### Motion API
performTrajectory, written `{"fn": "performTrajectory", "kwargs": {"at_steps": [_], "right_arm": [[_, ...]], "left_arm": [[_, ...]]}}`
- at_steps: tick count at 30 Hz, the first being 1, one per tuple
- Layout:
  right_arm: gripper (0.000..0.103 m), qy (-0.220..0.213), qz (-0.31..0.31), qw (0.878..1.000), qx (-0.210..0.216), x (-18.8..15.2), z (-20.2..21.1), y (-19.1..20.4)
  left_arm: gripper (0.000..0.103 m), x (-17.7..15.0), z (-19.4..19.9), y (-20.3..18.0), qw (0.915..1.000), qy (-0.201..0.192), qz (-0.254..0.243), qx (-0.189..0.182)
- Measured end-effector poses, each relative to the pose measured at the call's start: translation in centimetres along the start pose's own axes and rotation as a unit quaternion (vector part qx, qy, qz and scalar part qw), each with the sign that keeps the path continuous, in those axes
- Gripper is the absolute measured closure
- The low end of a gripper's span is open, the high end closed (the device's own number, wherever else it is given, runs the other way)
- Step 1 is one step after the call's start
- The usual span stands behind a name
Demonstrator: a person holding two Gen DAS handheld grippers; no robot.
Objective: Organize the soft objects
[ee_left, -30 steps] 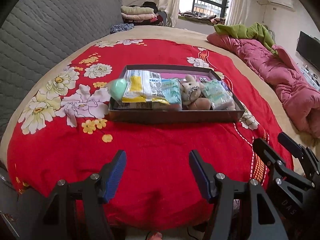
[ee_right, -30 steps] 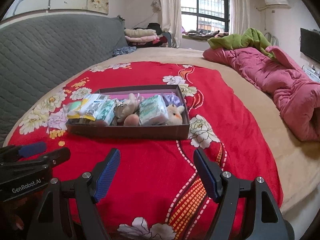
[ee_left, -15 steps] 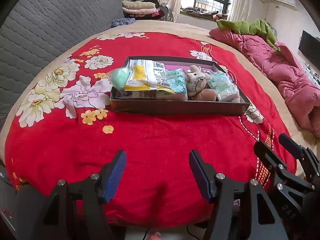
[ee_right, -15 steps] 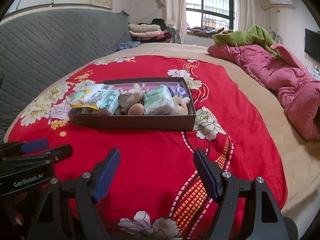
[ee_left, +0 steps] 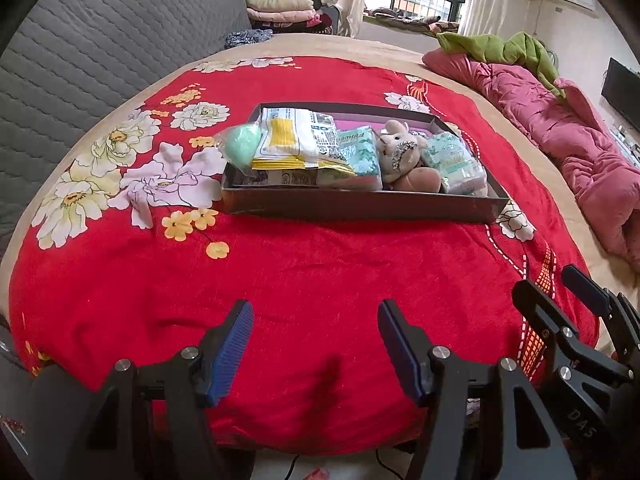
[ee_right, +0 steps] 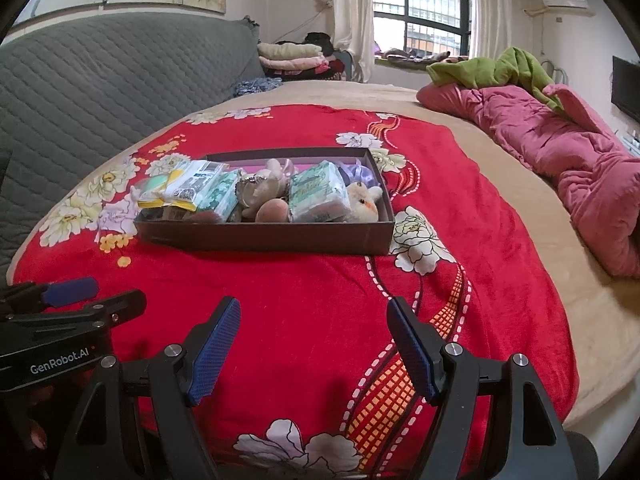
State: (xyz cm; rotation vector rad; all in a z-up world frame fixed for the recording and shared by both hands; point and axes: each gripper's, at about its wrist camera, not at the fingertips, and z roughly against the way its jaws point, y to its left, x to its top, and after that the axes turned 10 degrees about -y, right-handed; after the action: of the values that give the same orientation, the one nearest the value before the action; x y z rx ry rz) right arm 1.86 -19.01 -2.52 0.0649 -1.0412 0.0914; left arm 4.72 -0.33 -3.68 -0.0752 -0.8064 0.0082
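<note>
On the blanket [ee_left: 320, 280], a filled box [ee_left: 360, 204]; both tongs [ee_left: 316, 344] [ee_right: 314, 344] agape.

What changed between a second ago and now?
Both cameras crept closer to the dark box, which looms larger now. Nothing was gripped or released: left gripper and right gripper stay open and empty. The tissue packs, plush rabbit and green ball lie unchanged in the box.
</note>
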Motion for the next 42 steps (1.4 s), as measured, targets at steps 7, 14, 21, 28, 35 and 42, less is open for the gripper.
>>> {"fn": "performTrajectory", "kwargs": {"at_steps": [7, 14, 21, 28, 35, 42], "right_arm": [[0.027, -0.003, -0.001, 1.0, 0.0, -0.03, 0.04, -0.09], [0.027, -0.005, 0.001, 1.0, 0.001, 0.02, 0.12, -0.03], [0.027, -0.005, -0.001, 1.0, 0.0, 0.14, 0.14, -0.1], [0.027, -0.006, 0.002, 1.0, 0.001, 0.11, 0.17, 0.05], [0.027, -0.004, 0.003, 1.0, 0.003, 0.08, 0.03, 0.16], [0.027, -0.005, 0.003, 1.0, 0.003, 0.04, 0.06, 0.13]], "left_arm": [[0.039, -0.04, 0.0, 0.05, 1.0, -0.001, 0.0, 0.001], [0.039, -0.01, -0.02, 0.03, 1.0, 0.0, -0.001, 0.002], [0.039, 0.01, -0.07, 0.1, 1.0, 0.0, 0.0, 0.004], [0.039, -0.07, -0.23, 0.16, 1.0, 0.004, 0.001, 0.003], [0.039, 0.06, -0.06, 0.16, 1.0, -0.001, 0.0, 0.006], [0.039, 0.08, 0.05, 0.09, 1.0, -0.001, -0.001, 0.005]]}}
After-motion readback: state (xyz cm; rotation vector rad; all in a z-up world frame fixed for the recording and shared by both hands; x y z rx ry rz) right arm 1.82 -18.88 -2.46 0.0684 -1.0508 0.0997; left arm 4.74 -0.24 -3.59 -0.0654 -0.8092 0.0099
